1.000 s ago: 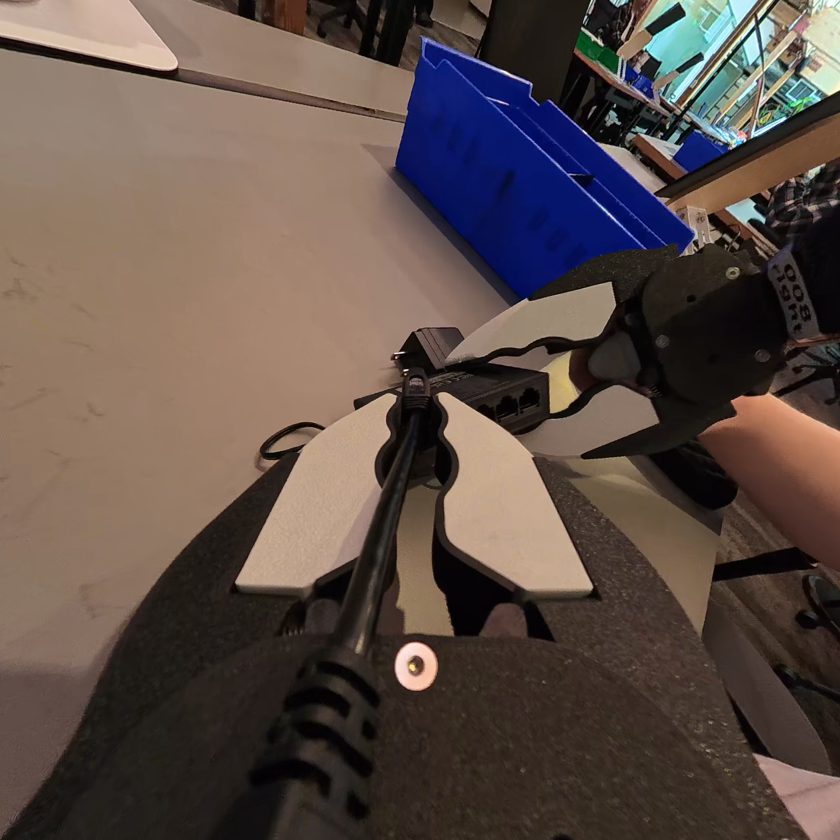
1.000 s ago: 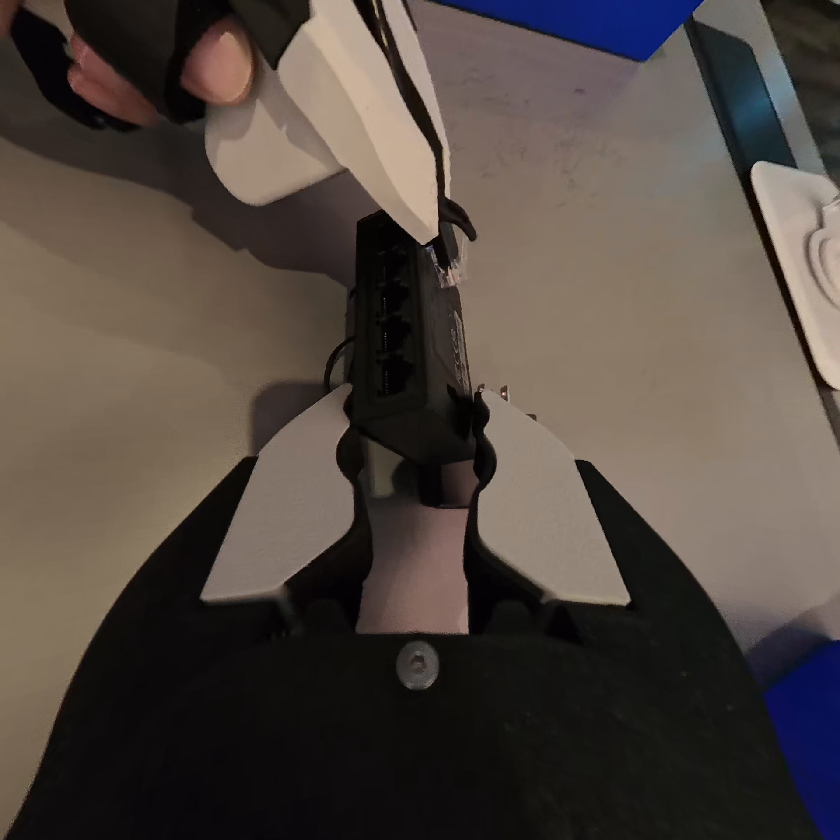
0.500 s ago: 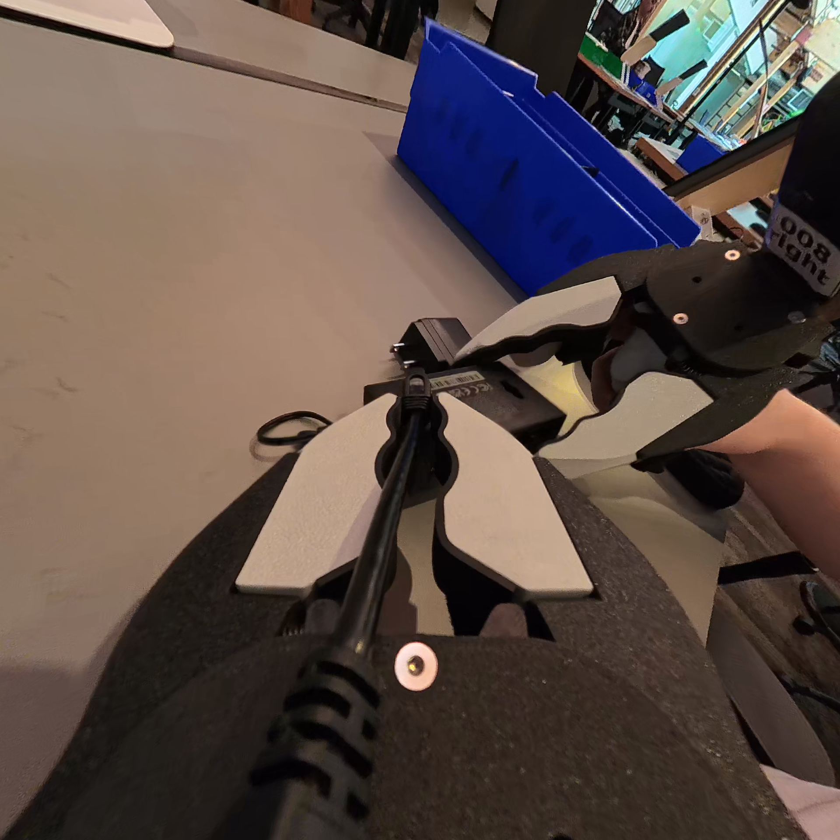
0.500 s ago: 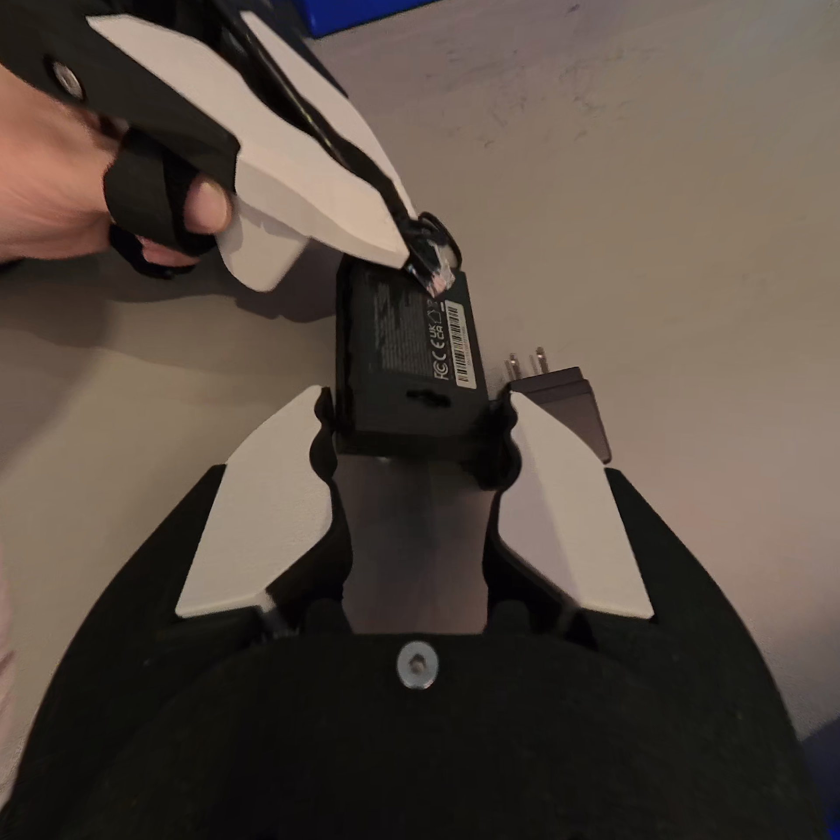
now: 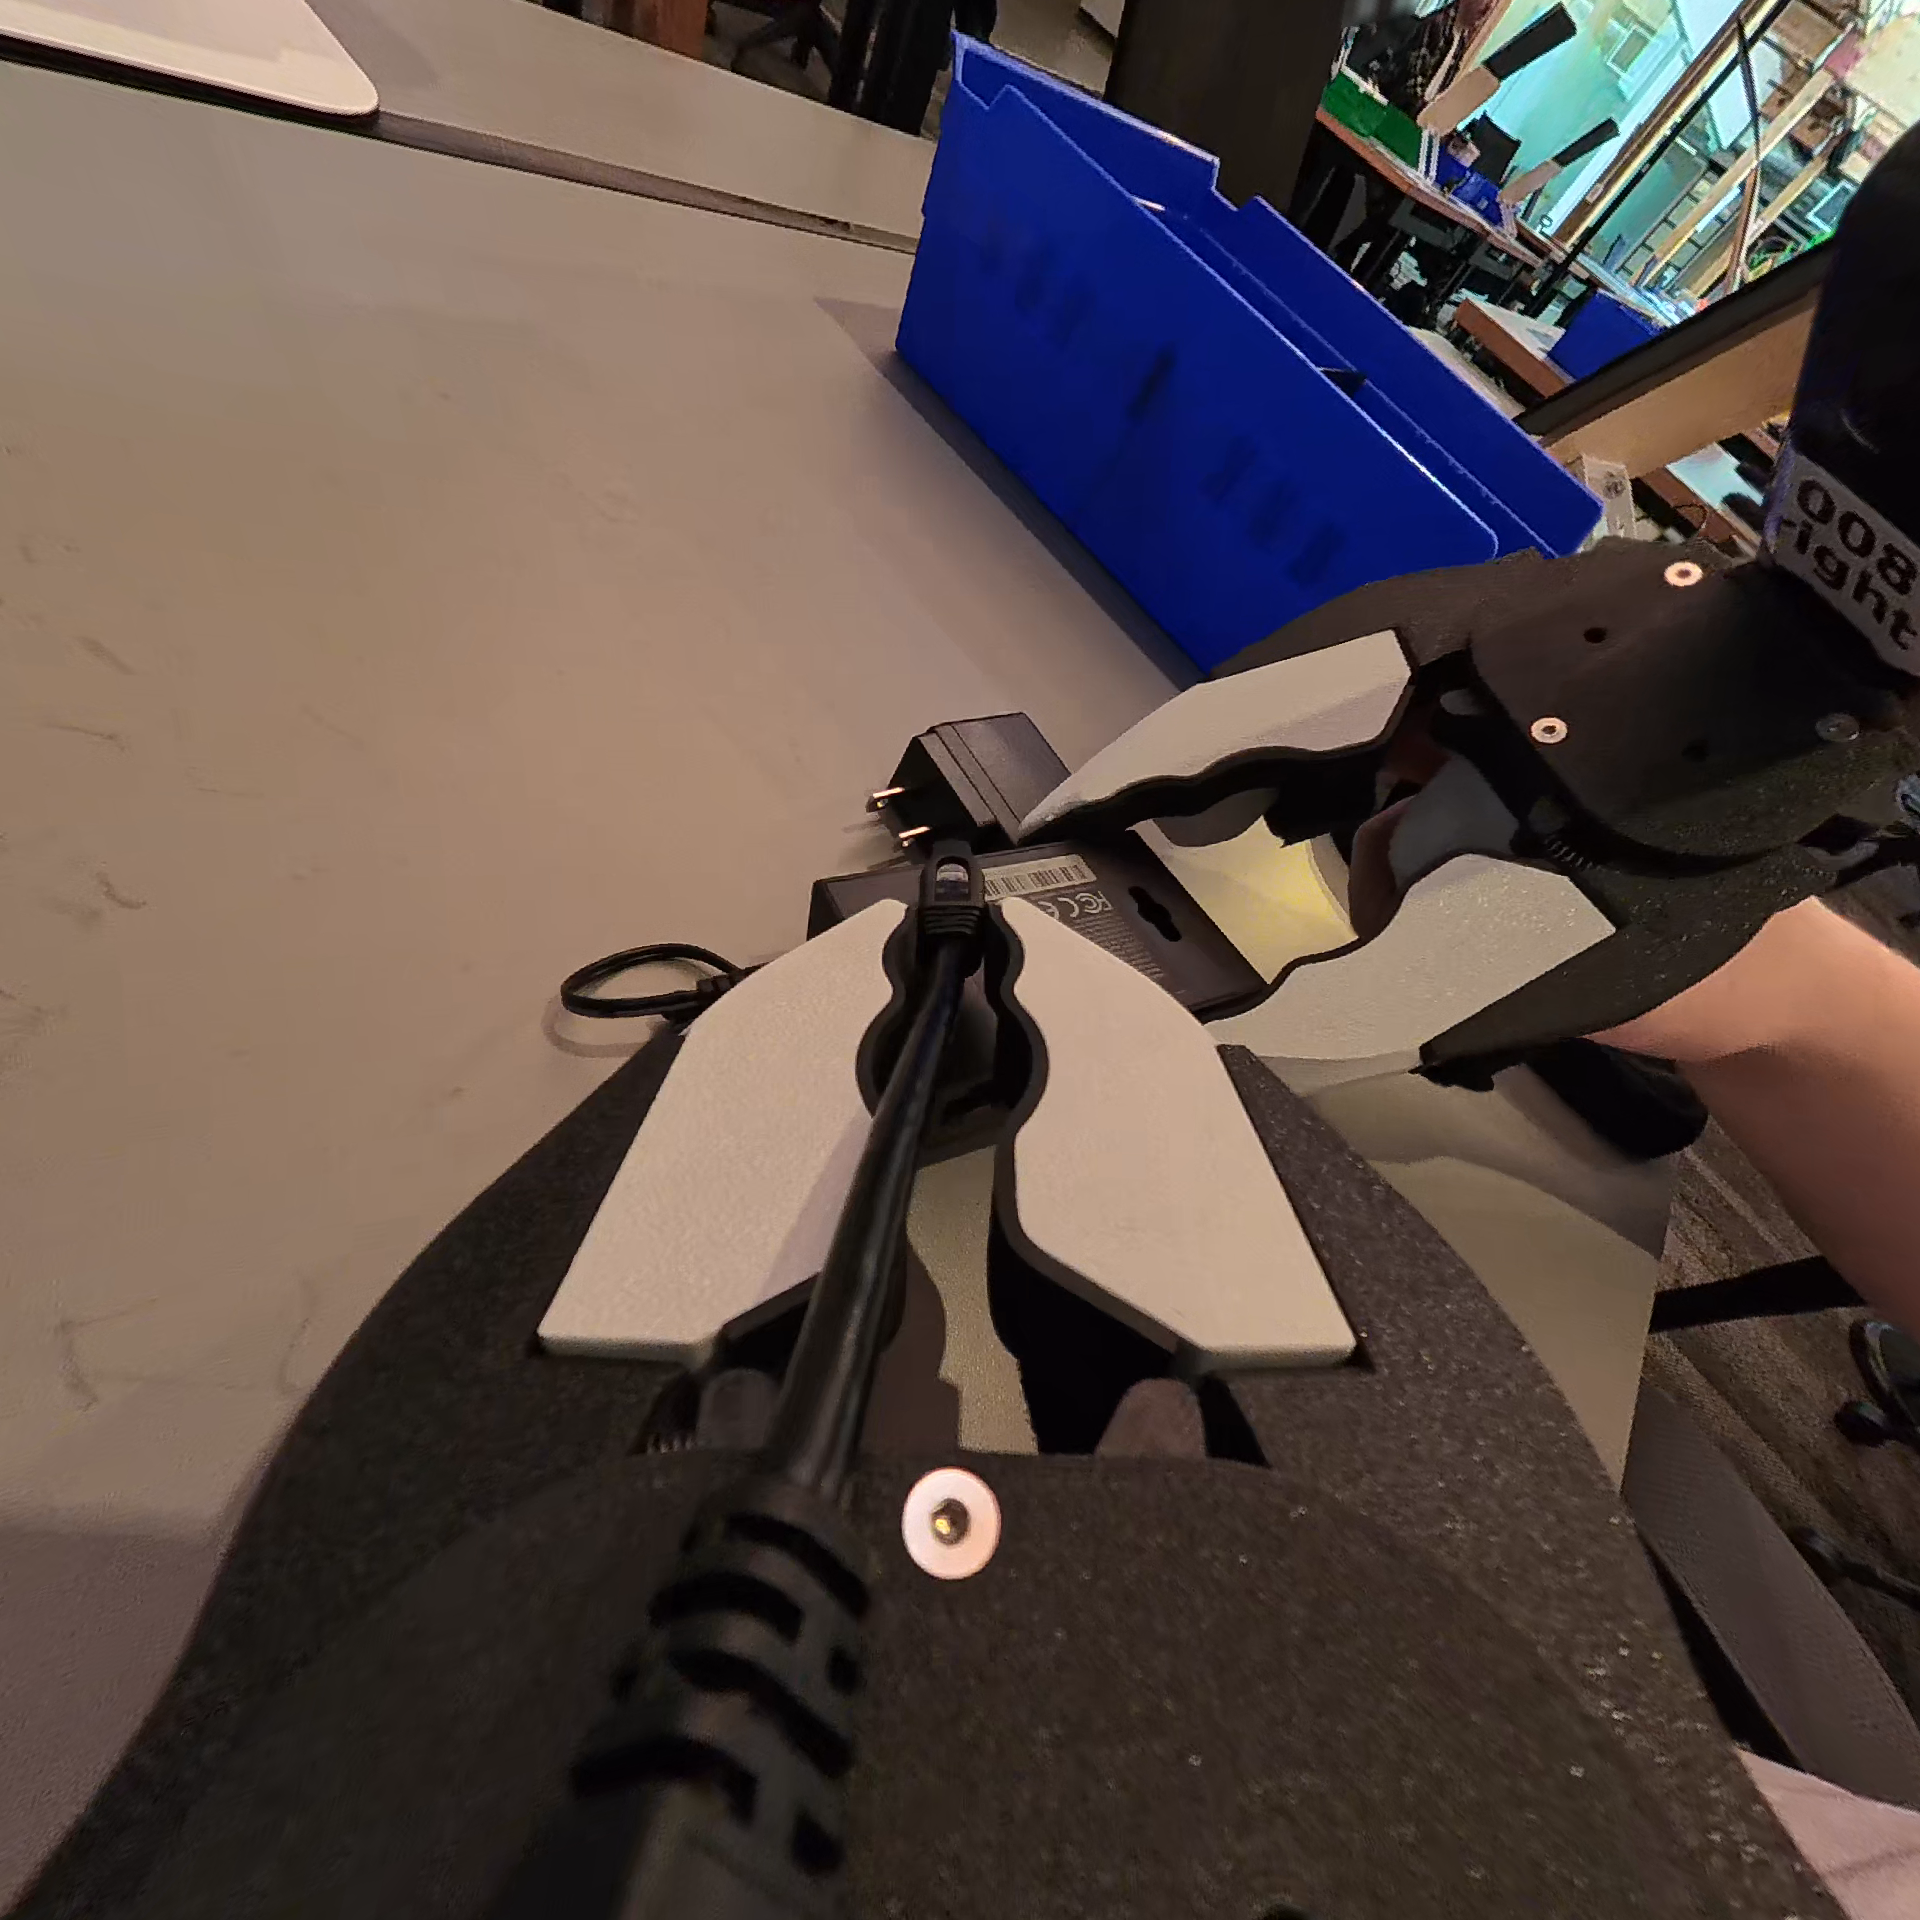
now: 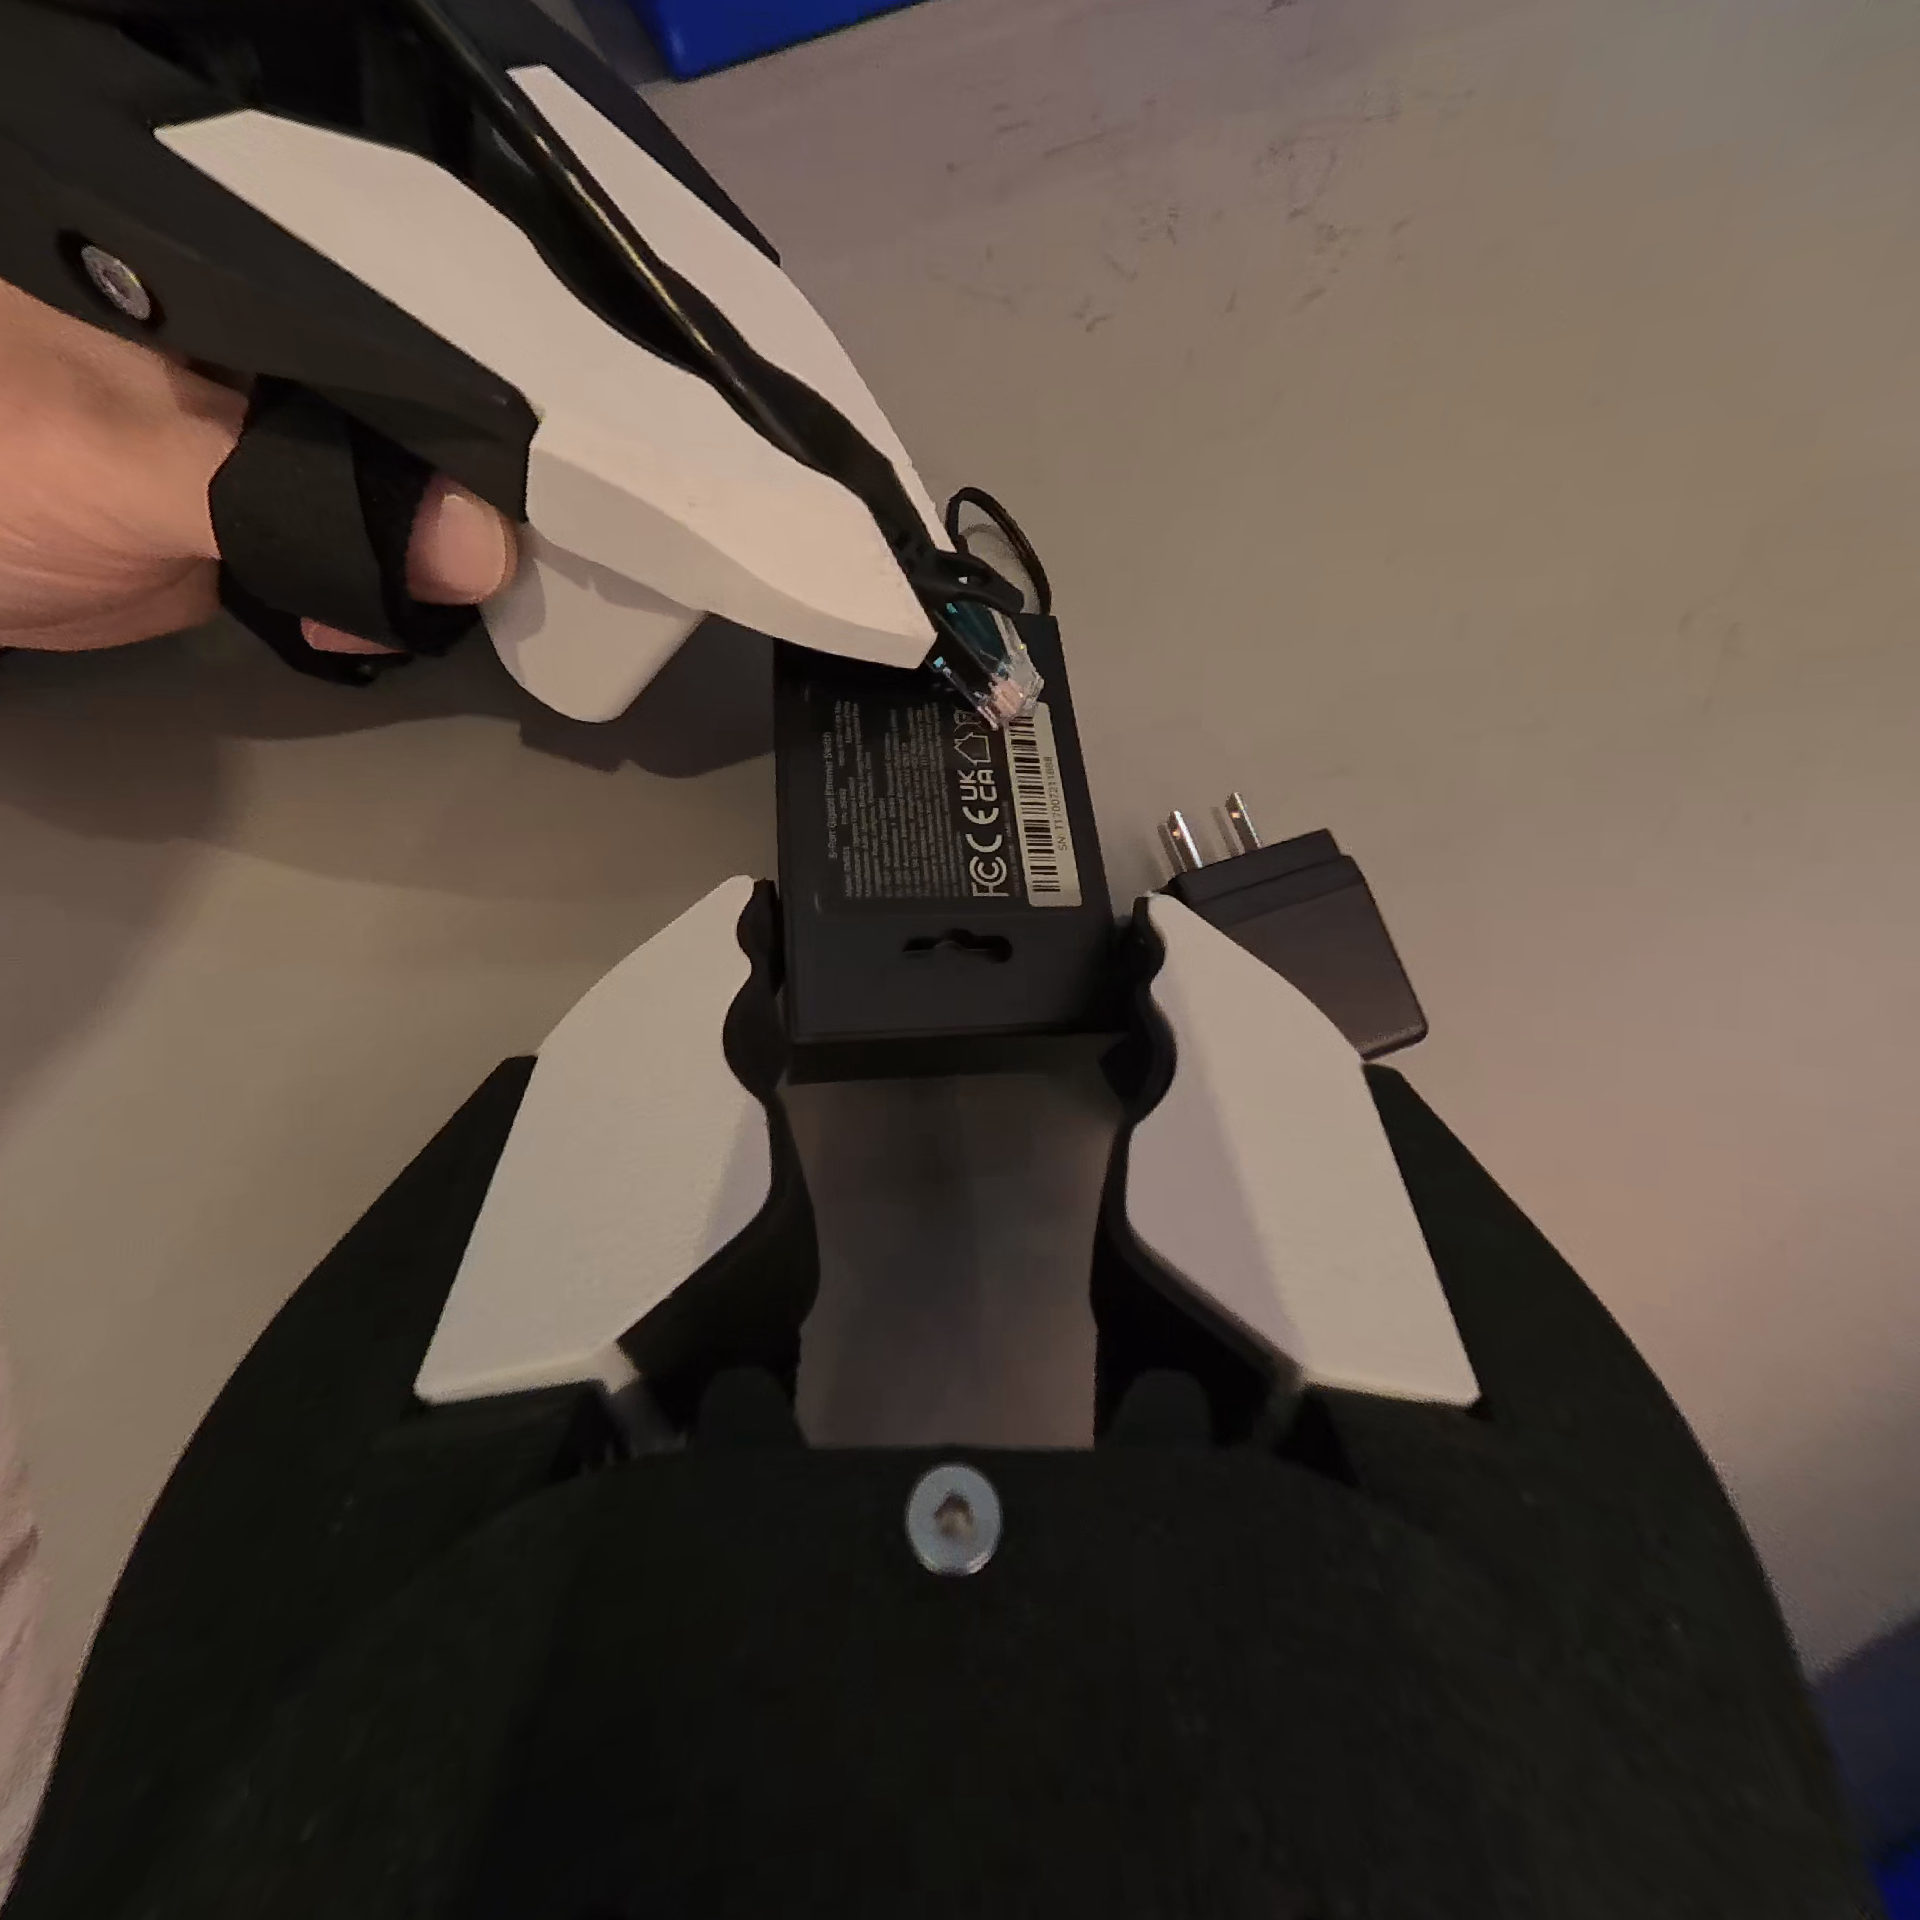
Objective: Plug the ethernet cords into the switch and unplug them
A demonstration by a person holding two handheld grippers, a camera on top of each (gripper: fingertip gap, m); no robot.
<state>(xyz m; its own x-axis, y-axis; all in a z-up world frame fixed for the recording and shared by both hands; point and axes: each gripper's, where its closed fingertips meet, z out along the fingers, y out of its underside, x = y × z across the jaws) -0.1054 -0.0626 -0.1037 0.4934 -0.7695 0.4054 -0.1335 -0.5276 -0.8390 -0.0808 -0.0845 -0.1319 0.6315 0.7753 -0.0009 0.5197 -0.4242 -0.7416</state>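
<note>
Flat black plastic switch box [image 6: 940, 883]: matt casing, a pale paper-like sticker on the upturned face. Black ethernet cord [image 5: 894, 1143]: smooth, slightly glossy rubbery jacket, ribbed boot, clear glossy plastic plug [image 6: 992, 675]. Black plastic power adapter [image 6: 1309, 935]: matt body, shiny metal prongs. Grey tabletop [image 5: 364, 623]: smooth, matt, faintly scuffed. Blue plastic bin [image 5: 1195, 416]: smooth, low sheen. Gripper fingers [image 5: 1143, 1143]: matt, finely grained white faces; bodies rough-textured black.

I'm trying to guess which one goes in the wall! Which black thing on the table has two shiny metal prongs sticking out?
The small black power adapter, right of the switch. The switch is a flat box with a label, and has no prongs.
</note>
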